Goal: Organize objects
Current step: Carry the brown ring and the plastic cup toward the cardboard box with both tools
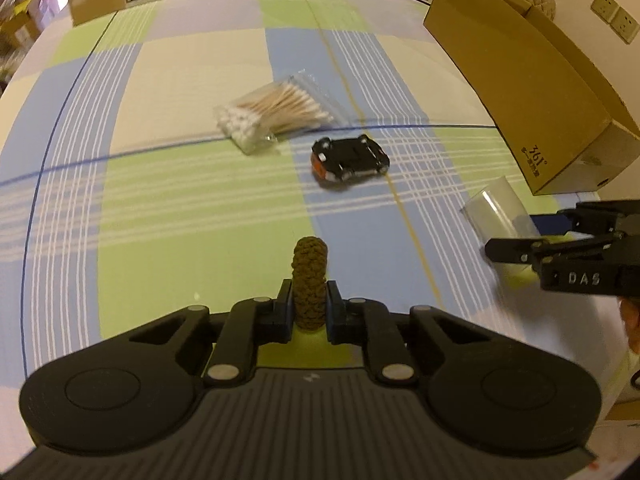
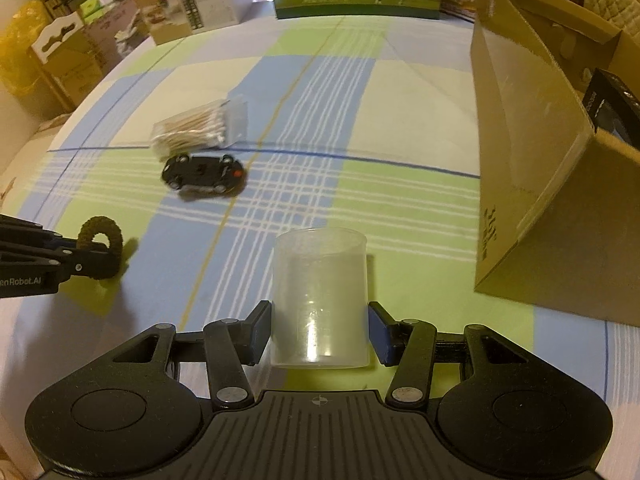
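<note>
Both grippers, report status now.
Left gripper shut on brown hair tie. Right gripper shut on clear plastic cup. Toy car and cotton swabs loose on cloth; cardboard box at right, path unobstructed.

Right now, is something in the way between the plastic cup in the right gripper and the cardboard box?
Nothing visible: only bare tablecloth lies between the plastic cup and the cardboard box. The toy car sits on the other side.

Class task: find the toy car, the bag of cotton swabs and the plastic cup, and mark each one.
toy car point(image 1: 350, 159): left wrist view, on its black underside.
bag of cotton swabs point(image 1: 276, 110): left wrist view, on the wooden sticks.
plastic cup point(image 2: 320, 296): right wrist view, on its side wall.
</note>
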